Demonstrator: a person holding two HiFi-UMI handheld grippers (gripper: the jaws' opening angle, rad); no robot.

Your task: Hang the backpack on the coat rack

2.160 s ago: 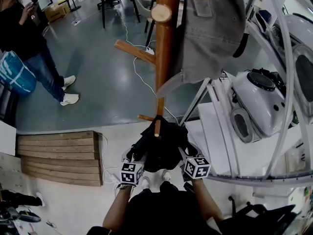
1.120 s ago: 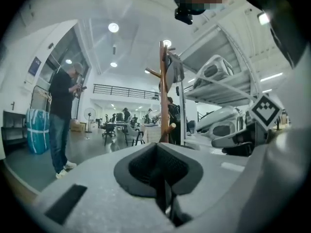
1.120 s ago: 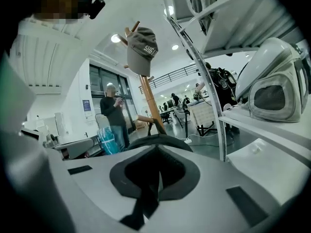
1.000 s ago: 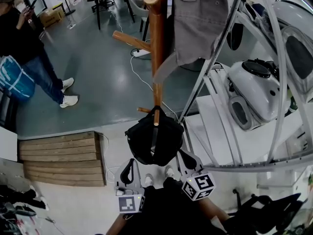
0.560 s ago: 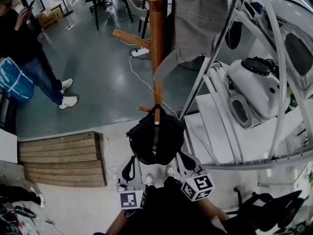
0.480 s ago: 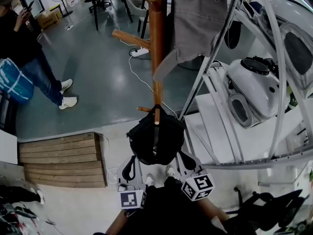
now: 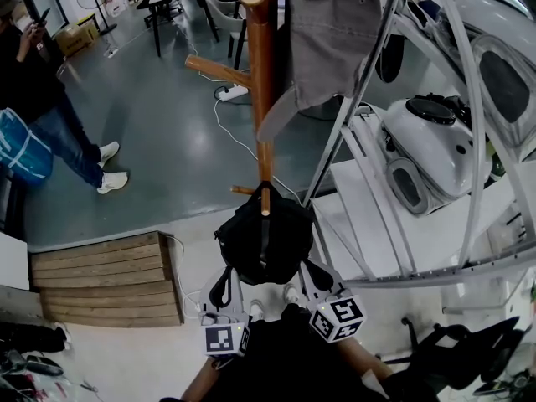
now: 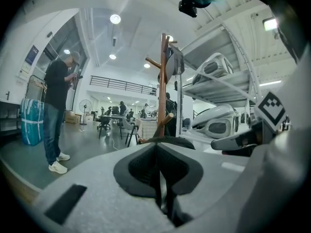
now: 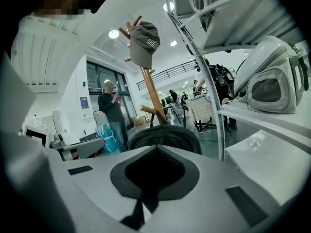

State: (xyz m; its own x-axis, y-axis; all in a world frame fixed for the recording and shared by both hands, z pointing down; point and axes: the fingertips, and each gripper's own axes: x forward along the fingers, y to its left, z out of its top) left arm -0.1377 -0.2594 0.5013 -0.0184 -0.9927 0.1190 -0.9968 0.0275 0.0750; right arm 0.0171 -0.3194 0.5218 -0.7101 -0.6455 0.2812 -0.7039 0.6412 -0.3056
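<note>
The black backpack [image 7: 264, 239] hangs by its top loop from a low peg [image 7: 265, 201] of the wooden coat rack [image 7: 258, 74]. Both grippers sit just below it, apart from it. My left gripper [image 7: 224, 275] is shut and empty, and so is my right gripper [image 7: 311, 268]. In the left gripper view the shut jaws of the left gripper [image 8: 160, 152] point at the coat rack [image 8: 163, 81] and the backpack [image 8: 167, 141]. Past the shut right gripper [image 9: 155, 153] the backpack [image 9: 165, 132] fills the middle, with the coat rack [image 9: 149, 93] behind it.
A grey cap [image 7: 335, 32] hangs high on the rack. A metal shelf frame [image 7: 402, 224] with white pet carriers [image 7: 423, 149] stands close on the right. A wooden pallet [image 7: 105, 279] lies at left. A person [image 7: 38, 90] with a blue bag [image 7: 21, 145] stands far left.
Both grippers have come off the backpack and drawn back toward me. The backpack stays hanging on the peg. Over the last second hardly anything has moved.
</note>
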